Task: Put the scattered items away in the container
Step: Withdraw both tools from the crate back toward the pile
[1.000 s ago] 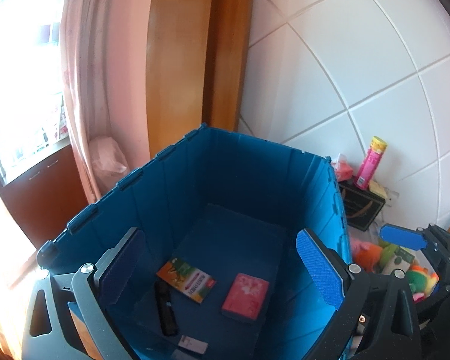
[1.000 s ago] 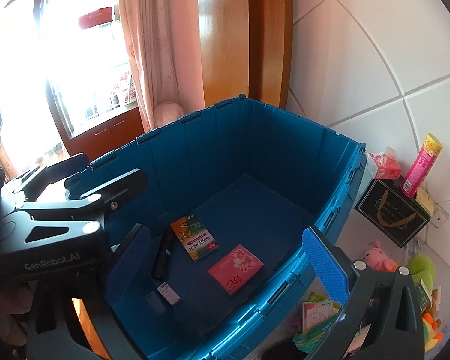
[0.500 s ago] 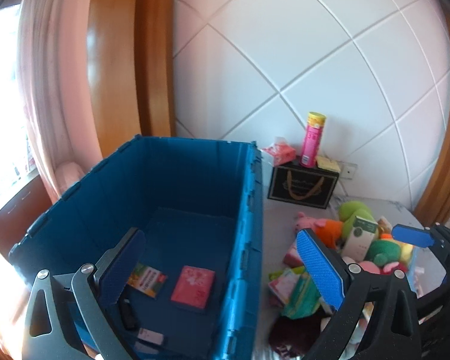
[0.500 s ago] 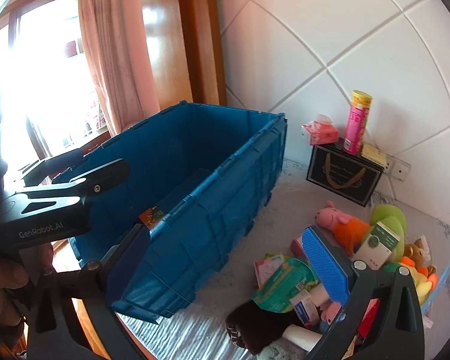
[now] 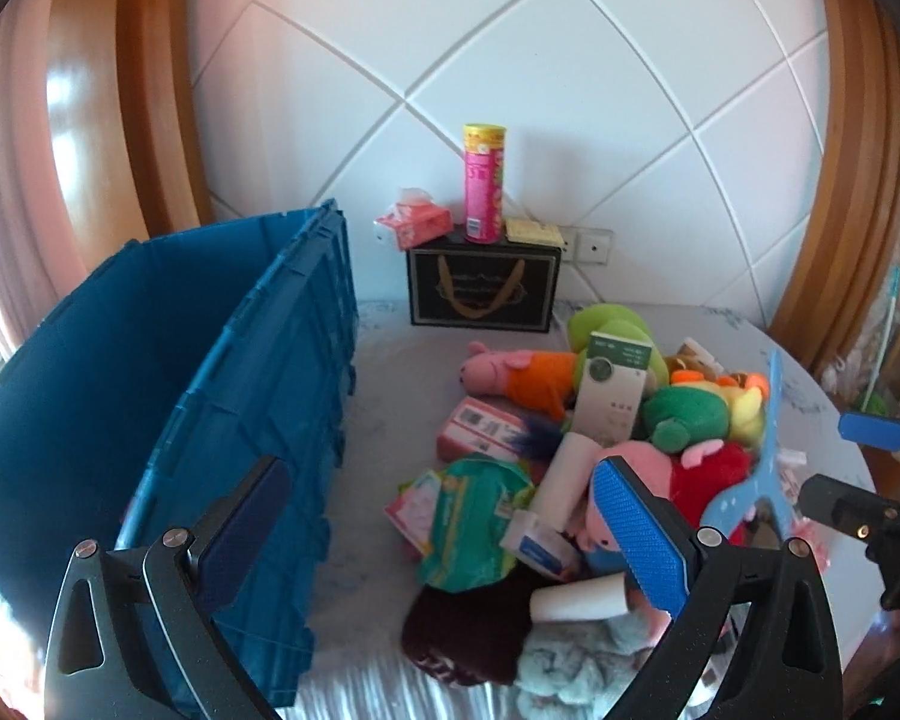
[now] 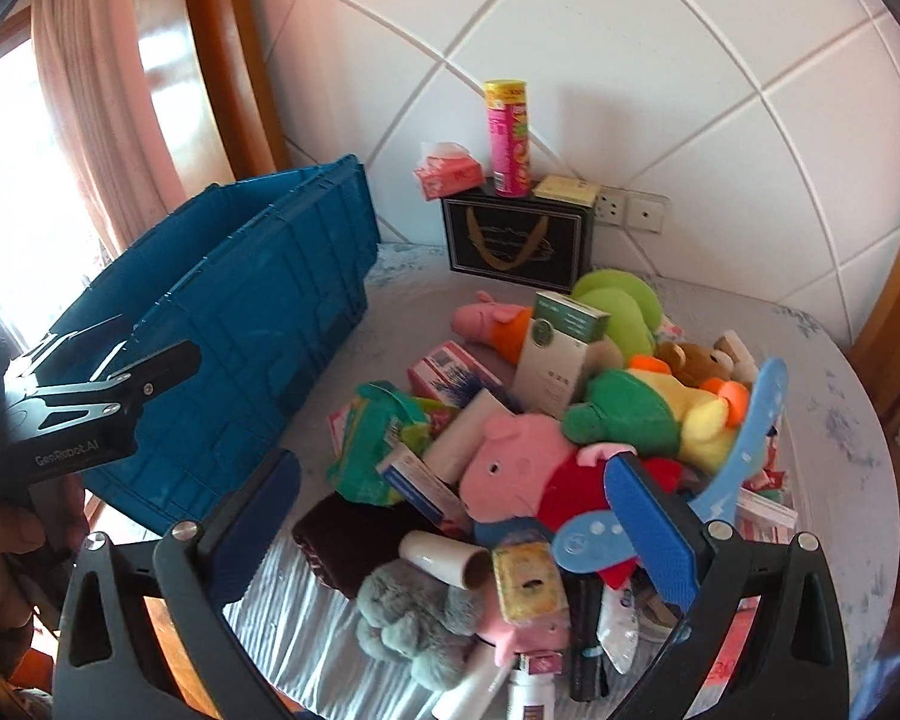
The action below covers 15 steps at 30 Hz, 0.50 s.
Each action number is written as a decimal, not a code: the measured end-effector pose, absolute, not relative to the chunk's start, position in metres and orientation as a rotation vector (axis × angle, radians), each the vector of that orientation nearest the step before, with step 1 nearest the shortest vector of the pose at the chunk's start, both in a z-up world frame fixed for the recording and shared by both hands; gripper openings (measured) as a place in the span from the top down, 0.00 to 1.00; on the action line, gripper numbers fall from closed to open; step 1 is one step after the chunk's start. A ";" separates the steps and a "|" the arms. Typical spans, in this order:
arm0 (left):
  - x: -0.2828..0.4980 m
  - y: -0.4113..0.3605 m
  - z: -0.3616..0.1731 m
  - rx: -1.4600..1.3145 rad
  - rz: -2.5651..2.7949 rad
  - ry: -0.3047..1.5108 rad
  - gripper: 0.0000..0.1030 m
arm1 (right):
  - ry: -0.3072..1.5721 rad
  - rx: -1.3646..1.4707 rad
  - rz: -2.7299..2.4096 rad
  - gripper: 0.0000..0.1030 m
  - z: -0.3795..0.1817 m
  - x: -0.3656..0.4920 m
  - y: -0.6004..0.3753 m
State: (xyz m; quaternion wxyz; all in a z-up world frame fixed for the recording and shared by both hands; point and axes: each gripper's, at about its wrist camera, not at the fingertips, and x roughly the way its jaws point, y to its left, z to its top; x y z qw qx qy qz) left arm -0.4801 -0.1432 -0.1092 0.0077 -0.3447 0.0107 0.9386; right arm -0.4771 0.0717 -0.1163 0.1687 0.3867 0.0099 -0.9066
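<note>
A blue plastic crate [image 5: 222, 372] stands at the left of the table; it also shows in the right wrist view [image 6: 252, 312]. A heap of scattered items lies to its right: a pink pig plush [image 6: 522, 468], a green and yellow plush [image 6: 648, 414], a white and green box [image 6: 558, 354], a green packet [image 5: 474, 516], a cardboard tube [image 6: 444, 558], a grey fluffy toy [image 6: 414, 618] and a blue shoehorn [image 6: 732, 468]. My left gripper [image 5: 450, 534] is open and empty above the heap's left edge. My right gripper [image 6: 450, 534] is open and empty above the heap.
A black gift box [image 5: 483, 291] stands at the back wall with a pink tube can [image 5: 484, 192], a tissue pack [image 5: 414, 222] and a small yellow box [image 5: 531, 231] on it. Wall sockets [image 6: 630, 210] are behind. The table's round edge [image 6: 858, 480] runs at the right.
Both grippers have swung right, from over the crate's inside to over the heap of items on the table. Both stay open and empty.
</note>
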 end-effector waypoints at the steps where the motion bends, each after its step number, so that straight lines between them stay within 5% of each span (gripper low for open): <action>1: -0.482 -0.136 -0.117 -1.091 2.921 0.037 0.01 | 0.024 1.120 -2.586 0.00 -0.120 -0.476 0.084; 15: -0.527 -0.042 -0.208 -1.266 2.718 0.002 0.01 | 0.009 1.320 -2.660 0.00 -0.175 -0.480 0.205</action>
